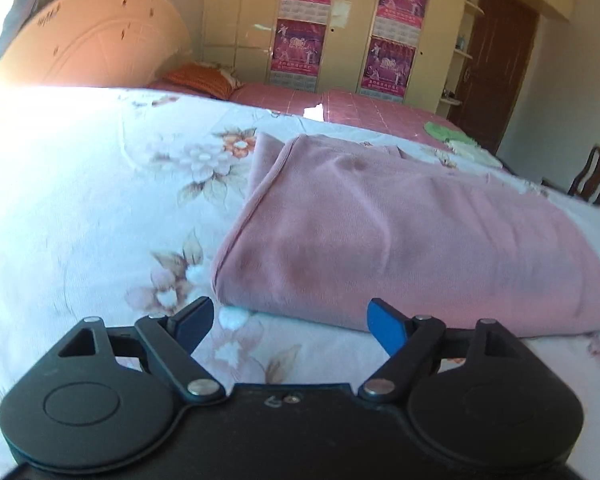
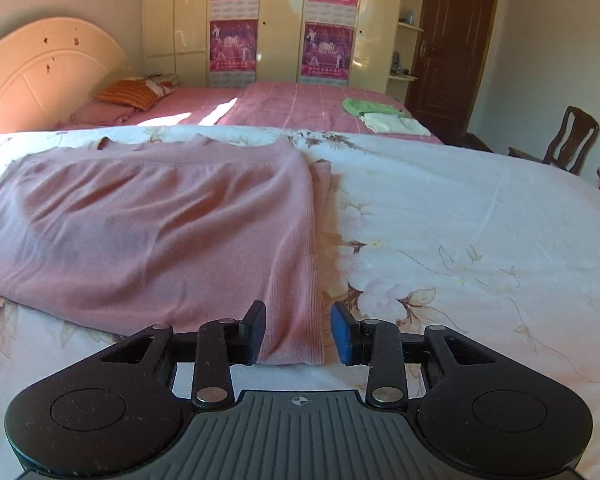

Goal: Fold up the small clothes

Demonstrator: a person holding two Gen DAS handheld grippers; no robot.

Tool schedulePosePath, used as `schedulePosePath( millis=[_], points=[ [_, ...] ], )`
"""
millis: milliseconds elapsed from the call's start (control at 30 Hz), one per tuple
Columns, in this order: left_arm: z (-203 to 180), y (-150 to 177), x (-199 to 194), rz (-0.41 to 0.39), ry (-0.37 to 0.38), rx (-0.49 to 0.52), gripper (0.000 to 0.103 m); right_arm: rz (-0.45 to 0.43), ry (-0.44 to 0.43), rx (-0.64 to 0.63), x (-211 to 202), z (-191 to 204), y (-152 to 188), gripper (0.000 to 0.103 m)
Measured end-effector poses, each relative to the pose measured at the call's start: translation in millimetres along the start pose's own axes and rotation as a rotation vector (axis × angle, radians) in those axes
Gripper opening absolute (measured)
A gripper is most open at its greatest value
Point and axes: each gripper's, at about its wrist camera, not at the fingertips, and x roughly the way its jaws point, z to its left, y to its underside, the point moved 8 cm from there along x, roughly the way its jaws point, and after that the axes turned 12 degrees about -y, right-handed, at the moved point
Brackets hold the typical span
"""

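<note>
Fingers (image 2: 342,334) blue-padded, parted over soft ribbed pink knit garment (image 2: 148,224).

Floral-sheeted bed (image 2: 480,208) carries 1 folded pink garment (image 2: 160,220).

- Bedroom, warm daylight; hard sun patch blows out the near bed's floral sheet (image 1: 80,184) on the left.
- Second bed behind it, pink checked cover (image 2: 300,108), striped orange pillow (image 2: 128,94) at its head.
- Curved cream headboard (image 2: 40,76) on the left, with dark marks on it.
- Cream wardrobe (image 2: 180,20) along the back wall, purple posters (image 2: 234,46) stuck on its doors.
- Open corner shelves (image 2: 410,28) beside the wardrobe, small items on them, too small to tell.
- Dark brown door (image 2: 452,48) at right, shut.
- Dark wooden chair (image 2: 568,140) beside the near bed, against a pale wall.
</note>
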Motion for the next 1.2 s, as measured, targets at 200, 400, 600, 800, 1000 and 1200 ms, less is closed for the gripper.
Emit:
schedulePosePath(
  millis=[200,400,600,800,1000,1200],
  points=[
    [12.2,9.2,26.0,0.106,0.206,-0.437,0.071,-0.019,-0.137,0.02,5.3,39.8,-14.2,0.035],
    [13.0,-12.8,57.9,0.046,0.242,-0.604,0.071,-0.046,-0.266,0.131,41.2,69.5,-44.8,0.03],
    [16.5,-32.2,82.0,0.011,0.25,-0.716,0.07,-0.028,-0.37,0.209,85.7,91.3,-68.2,0.005],
    [15.0,-39.7,81.6,-0.034,0.279,-0.724,0.013,-0.028,-0.415,0.182,100.9,112.5,-82.1,0.005],
    [17.5,-27.9,86.6,-0.024,0.265,-0.728,0.057,-0.005,-0.48,0.174,119.6,128.5,-81.0,0.005],
    [21.6,-25.2,101.2,0.036,0.185,-0.717,0.012,0.044,-0.468,0.153,142.3,141.3,-64.8,0.005]
  ],
)
